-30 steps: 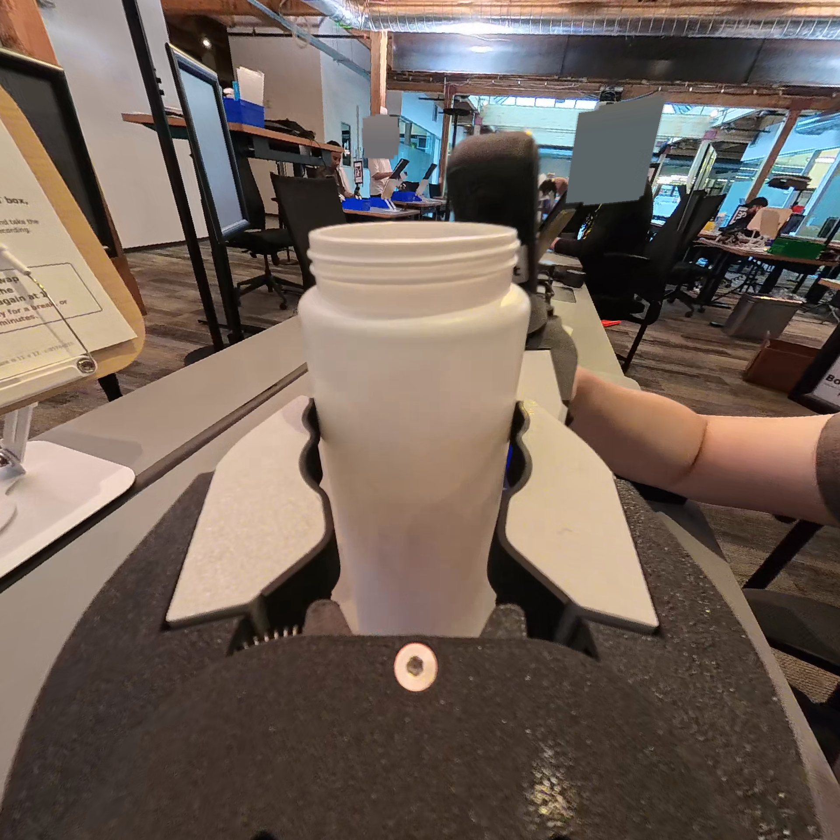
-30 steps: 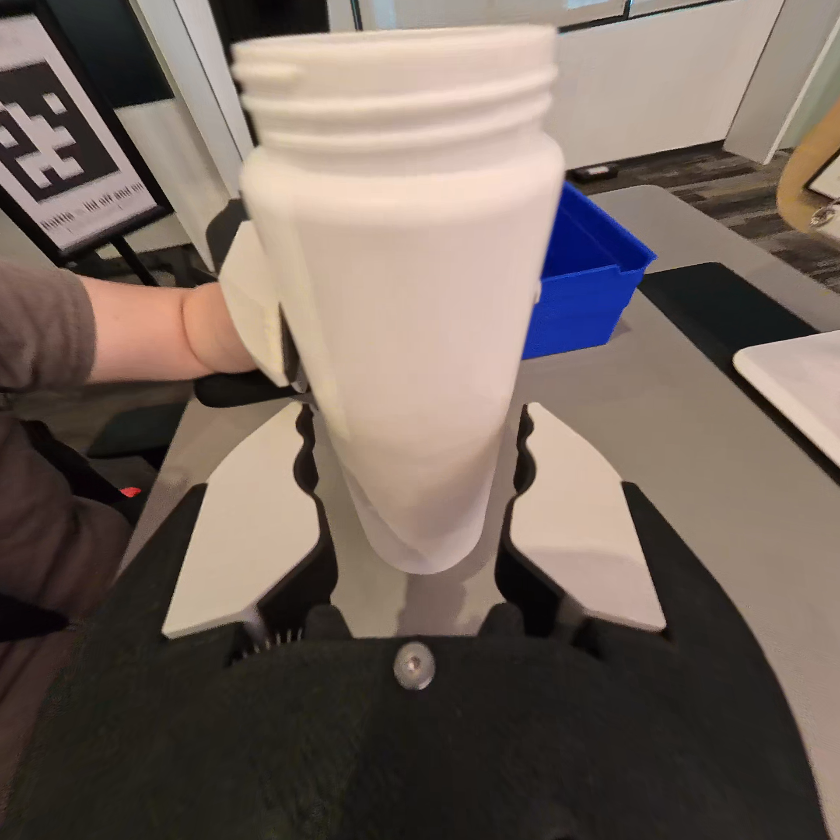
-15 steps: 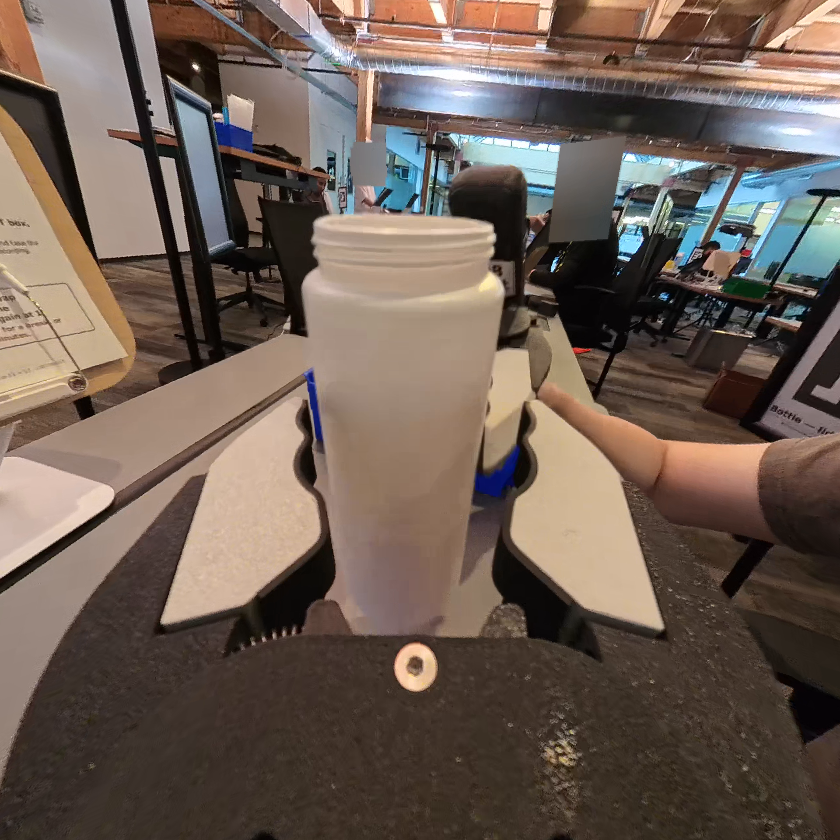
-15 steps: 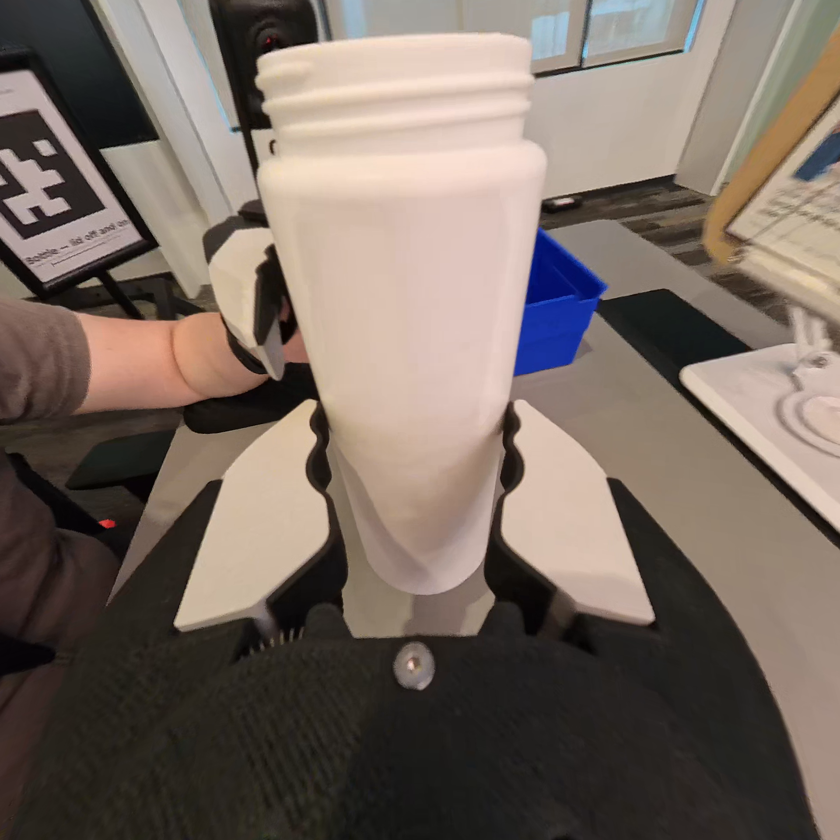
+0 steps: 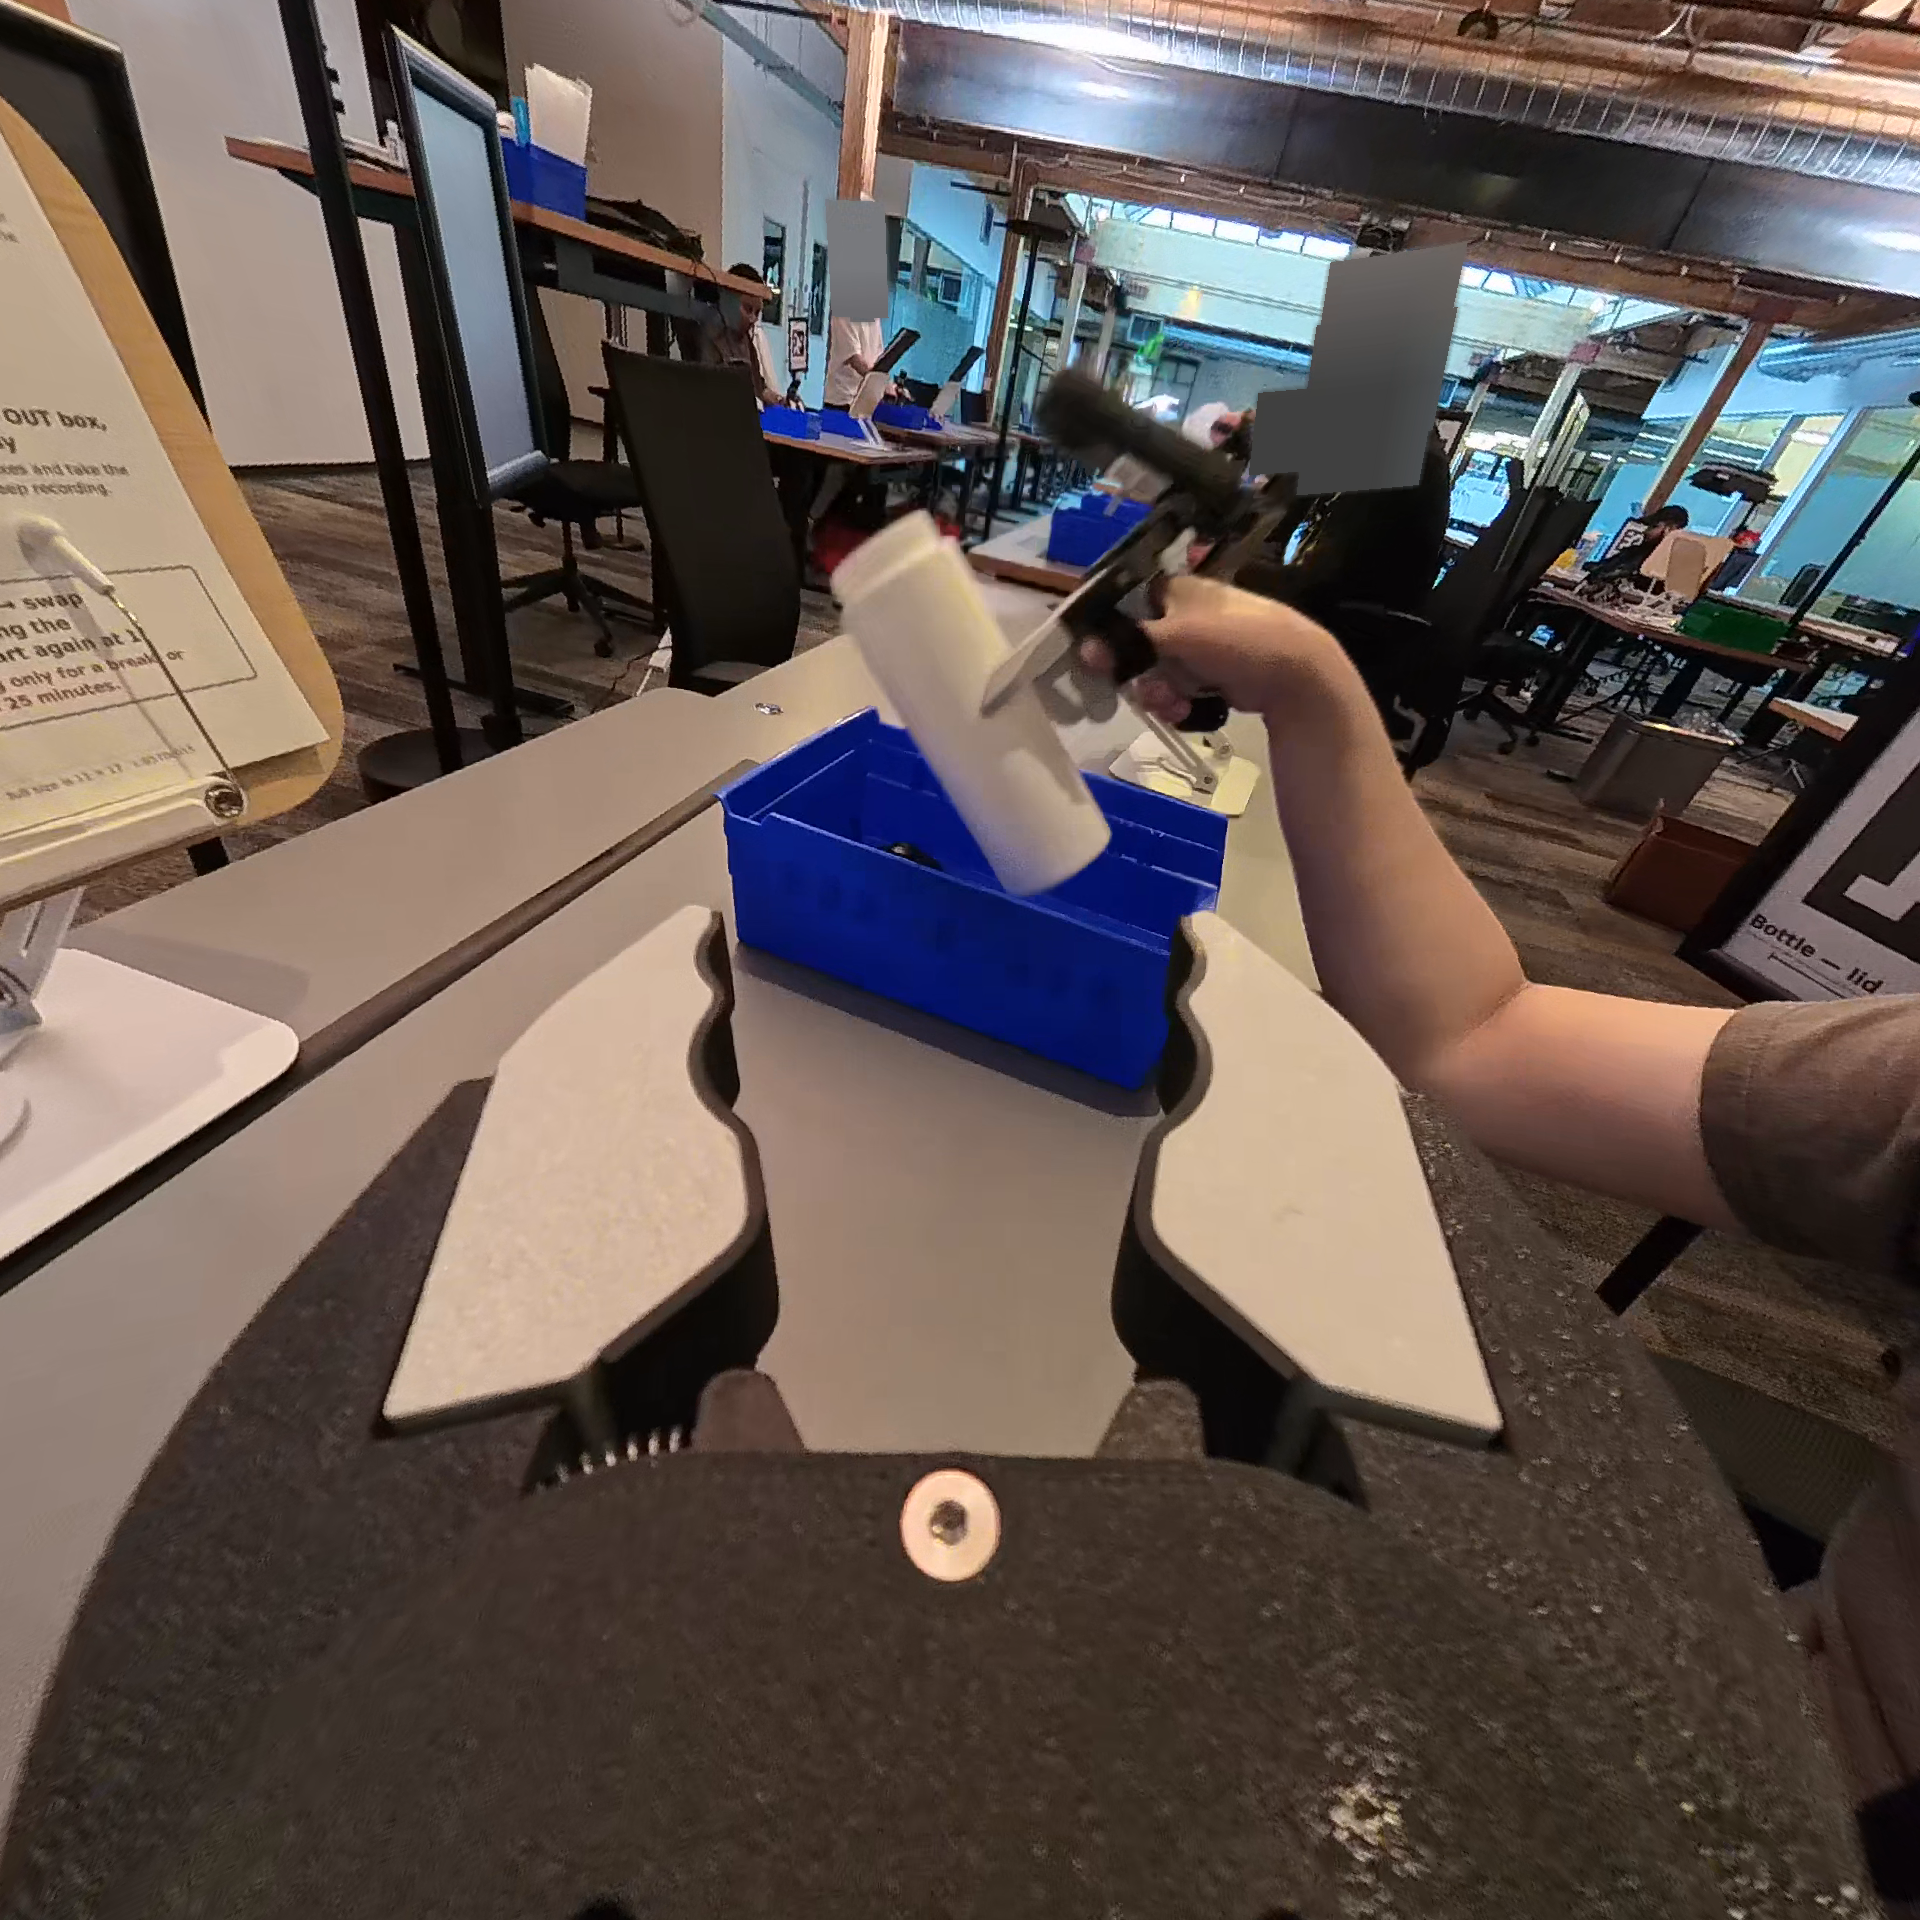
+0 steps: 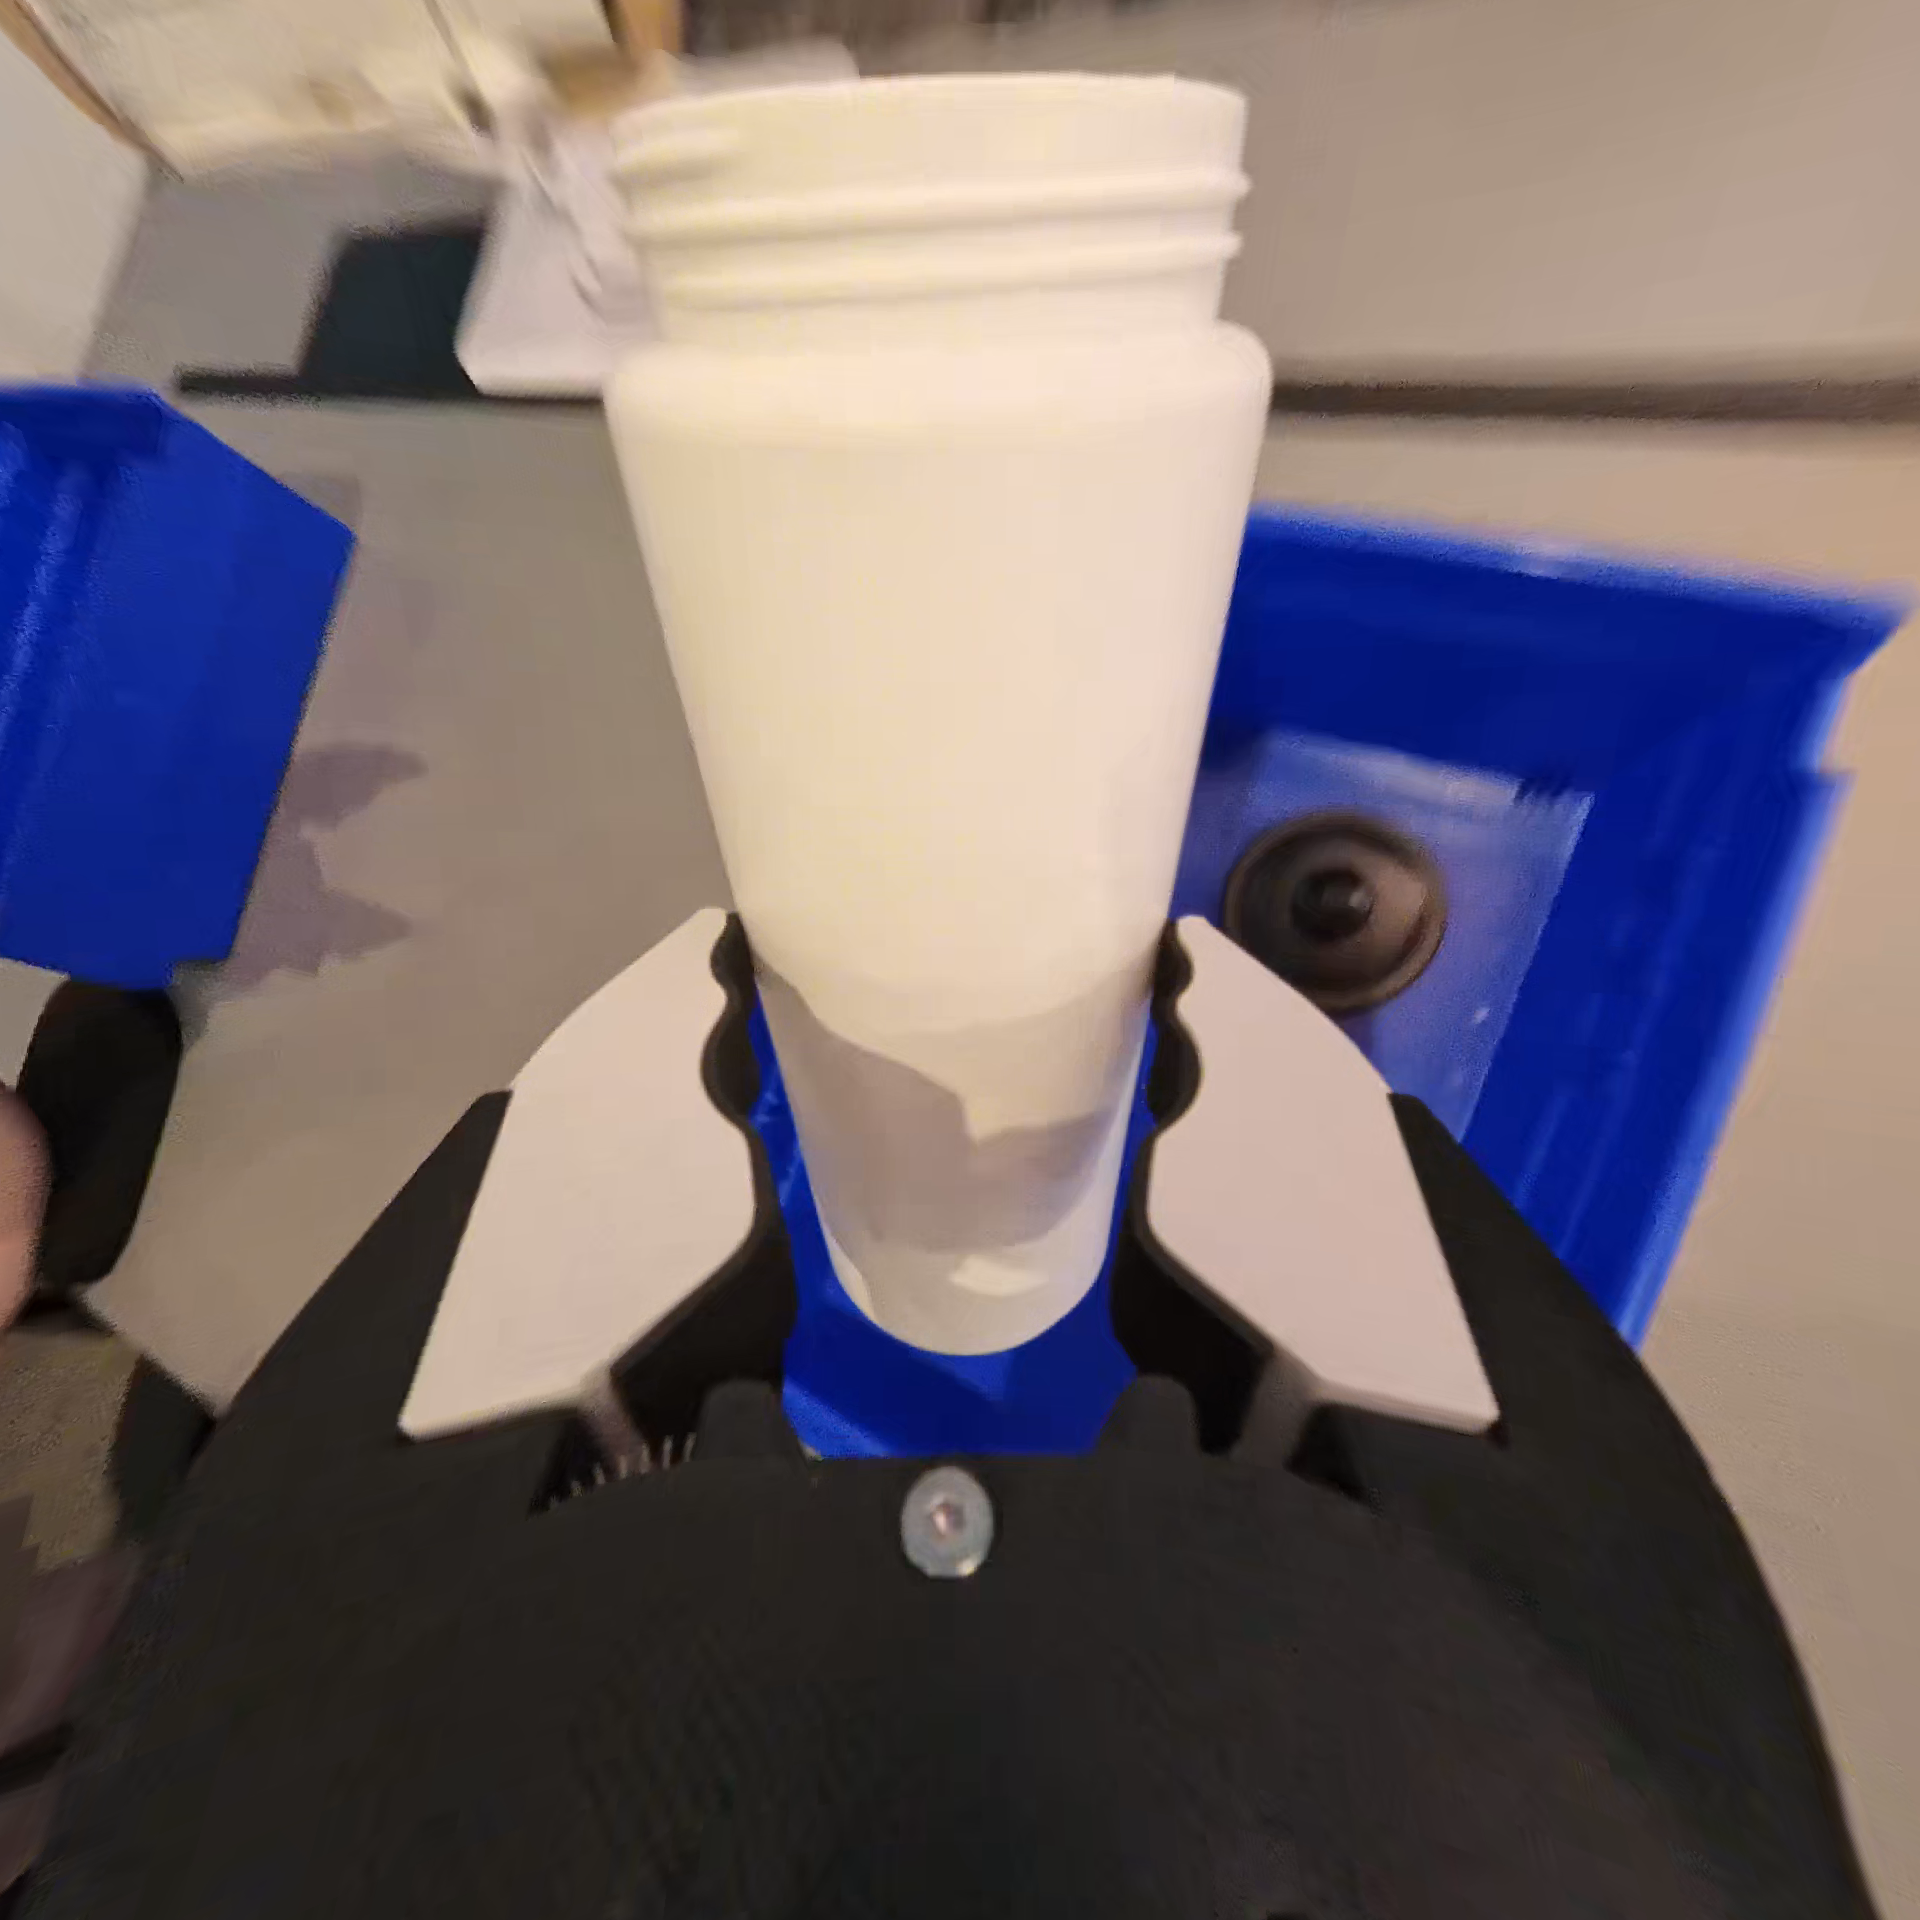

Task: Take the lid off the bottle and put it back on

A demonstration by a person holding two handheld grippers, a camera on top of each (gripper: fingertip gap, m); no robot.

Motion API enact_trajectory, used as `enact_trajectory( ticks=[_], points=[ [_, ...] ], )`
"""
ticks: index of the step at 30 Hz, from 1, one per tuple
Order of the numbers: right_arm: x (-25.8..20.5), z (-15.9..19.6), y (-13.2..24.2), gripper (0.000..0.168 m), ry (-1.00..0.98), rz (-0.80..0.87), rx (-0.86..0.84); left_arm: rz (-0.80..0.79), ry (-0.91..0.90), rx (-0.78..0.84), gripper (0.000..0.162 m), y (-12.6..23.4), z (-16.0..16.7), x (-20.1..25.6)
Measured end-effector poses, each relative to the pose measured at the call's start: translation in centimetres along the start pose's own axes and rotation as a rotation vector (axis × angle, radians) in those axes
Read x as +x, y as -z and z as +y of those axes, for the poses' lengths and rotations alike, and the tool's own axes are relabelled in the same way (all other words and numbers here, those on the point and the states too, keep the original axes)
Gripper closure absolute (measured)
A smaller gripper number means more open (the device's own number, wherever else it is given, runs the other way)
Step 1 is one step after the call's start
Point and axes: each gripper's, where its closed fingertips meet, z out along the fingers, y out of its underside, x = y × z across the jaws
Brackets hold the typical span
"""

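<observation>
The white bottle [image 6: 935,644] has no lid on its threaded neck. My right gripper [image 6: 951,935] is shut on the bottle's lower body and holds it over a blue bin [image 6: 1662,831]. A black lid [image 6: 1335,914] lies inside that bin. In the left wrist view the bottle [image 5: 966,717] hangs tilted above the bin [image 5: 956,956], gripped by the right gripper [image 5: 1029,665] in a person's hand. A dark piece of the lid [image 5: 909,852] shows in the bin. My left gripper [image 5: 951,935] is open and empty, low over the grey table [image 5: 312,1299] in front of the bin.
A paper sign on a wooden board [image 5: 125,623] stands on a white base [image 5: 104,1070] at the table's left. A second blue bin [image 6: 135,675] is left of the bottle. A framed sign [image 5: 1849,883] stands right of the table. Office chairs and desks are behind.
My left gripper let go of the bottle and pulled back. My right gripper closed on the bottle and carried it, tilted, over the blue bin.
</observation>
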Motion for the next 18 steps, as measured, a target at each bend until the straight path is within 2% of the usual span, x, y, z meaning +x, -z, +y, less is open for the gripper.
enact_trajectory(
  ticks=[3, 7, 14, 18],
  points=[
    [2.1, 3.0, -4.2, 0.092, -0.044, 0.039, -0.22, -0.017, -0.012, 0.026, 0.084, 0.1, -0.3, 0.0],
    [2.6, 5.7, -7.0, 0.093, -0.121, 0.064, -0.391, -0.023, -0.034, 0.009, 0.085, 0.1, -0.2, 0.0],
    [3.5, 6.8, -8.2, 0.092, -0.115, 0.174, -0.459, -0.023, -0.046, -0.014, 0.086, -0.2, 0.2, 0.1],
    [3.4, 6.5, -6.9, 0.094, 0.003, 0.212, -0.476, -0.06, -0.057, -0.006, 0.084, 0.4, -0.5, -0.5]
  ],
)
